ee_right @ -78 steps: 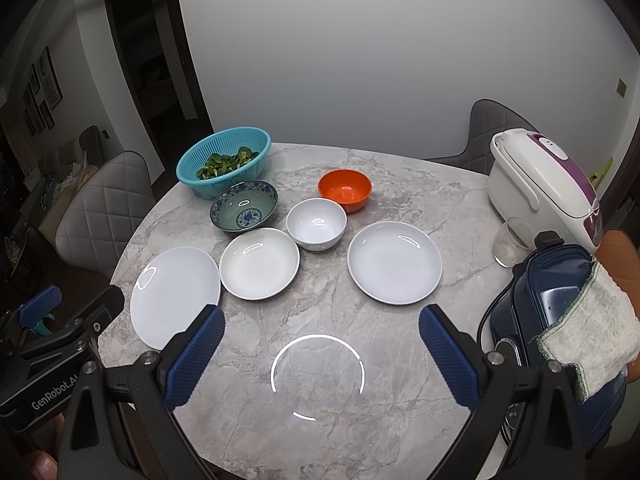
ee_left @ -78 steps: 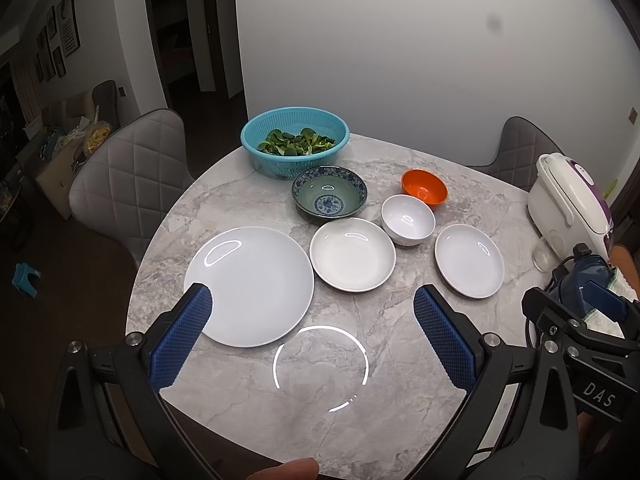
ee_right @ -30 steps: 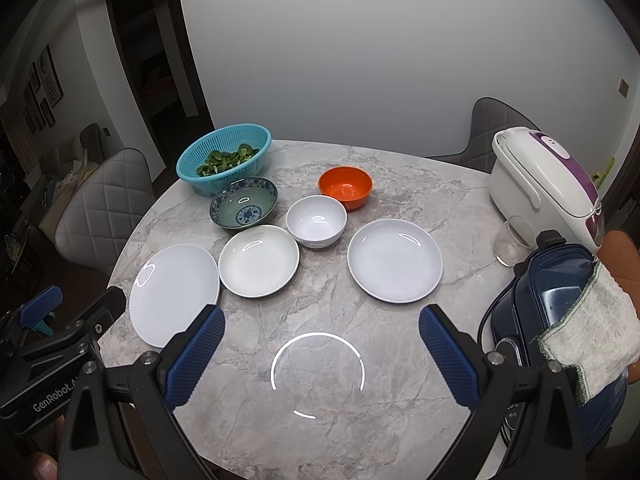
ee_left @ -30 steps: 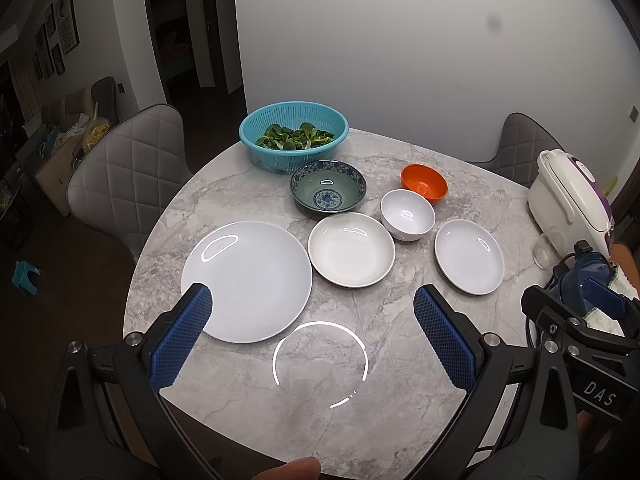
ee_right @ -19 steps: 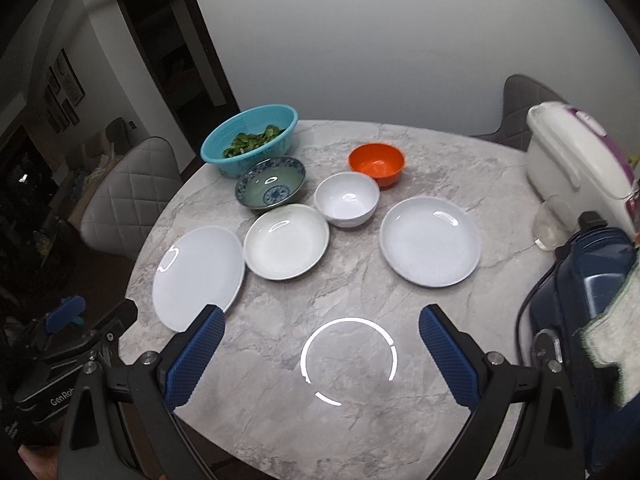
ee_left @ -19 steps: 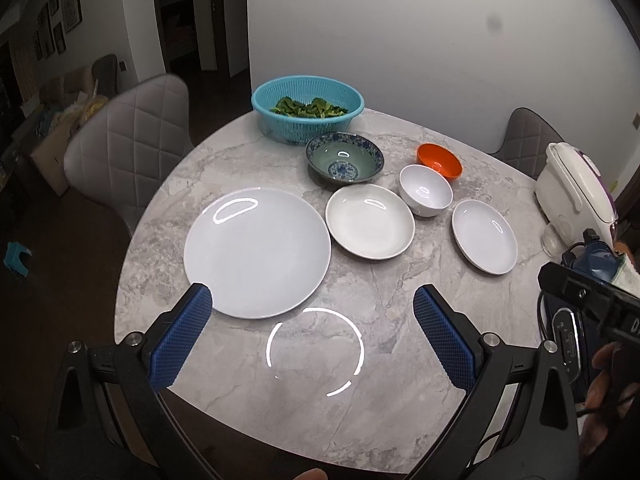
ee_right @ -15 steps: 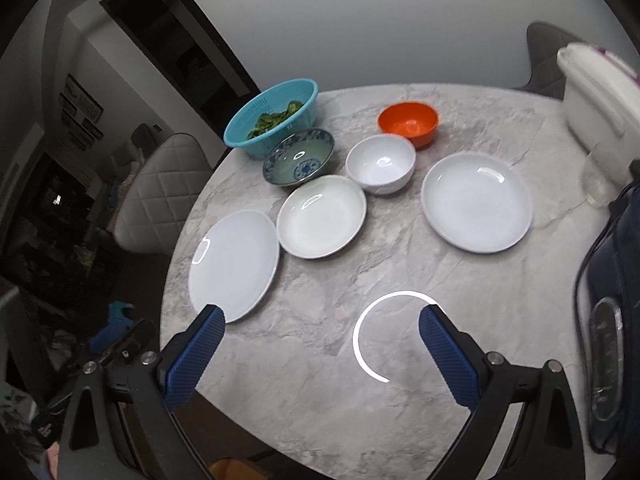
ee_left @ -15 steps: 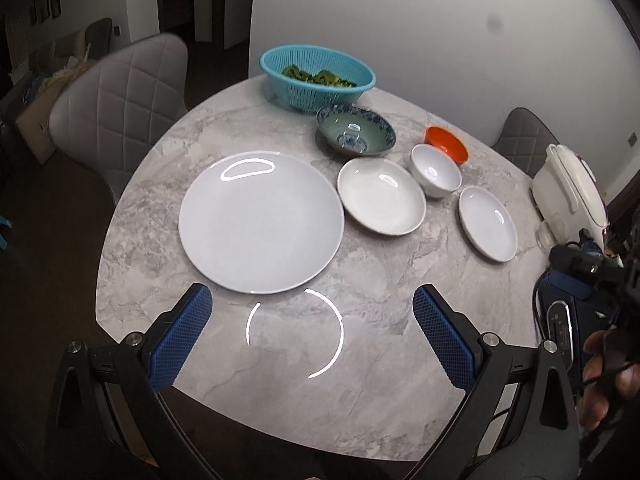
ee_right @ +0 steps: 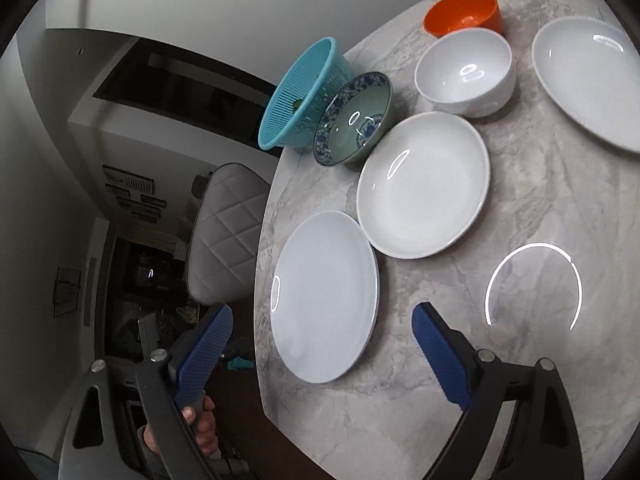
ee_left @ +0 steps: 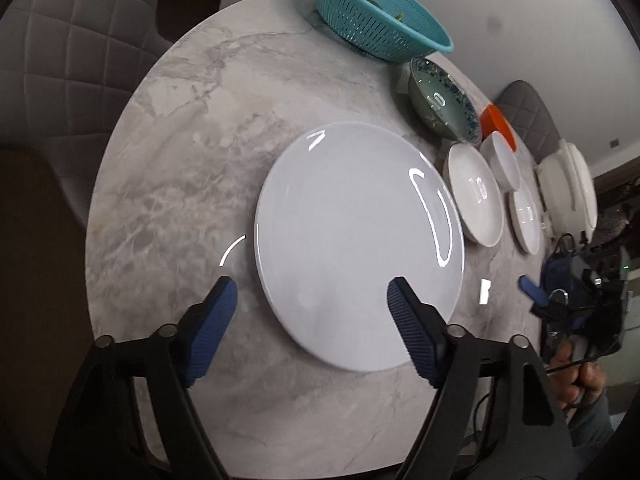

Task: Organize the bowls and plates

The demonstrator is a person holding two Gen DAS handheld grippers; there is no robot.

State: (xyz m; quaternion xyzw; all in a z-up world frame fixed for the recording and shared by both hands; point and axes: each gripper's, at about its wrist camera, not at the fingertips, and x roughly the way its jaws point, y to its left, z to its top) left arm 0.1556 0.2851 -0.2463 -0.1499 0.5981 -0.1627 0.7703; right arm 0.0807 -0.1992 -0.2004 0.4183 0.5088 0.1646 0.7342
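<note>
The greens inside the teal colander (ee_left: 380, 16) are all but hidden by its slotted wall, and the orange bowl (ee_left: 498, 126) shows only as a sliver behind the blue-patterned bowl (ee_left: 442, 100) from the left wrist. The far-side white appliance (ee_left: 568, 190) is smeared by blur, and only that view takes it in. The right wrist view instead cuts off the small white plate (ee_right: 588, 80) at its frame edge, yet opens up the white bowl (ee_right: 466, 76) and the deep white plate (ee_right: 422, 184) plainly.

On the marble table (ee_left: 180, 160) I count three plates, three bowls and one colander. The large white plate (ee_left: 356, 240) lies at the table's near left edge.

The left gripper (ee_left: 312, 304) has just been closing; its blue pads straddle the large plate's near rim without pressing it. The right gripper (ee_right: 320, 340) has been narrowing slightly too, jaws wide, holding nothing, with that same plate between them.
</note>
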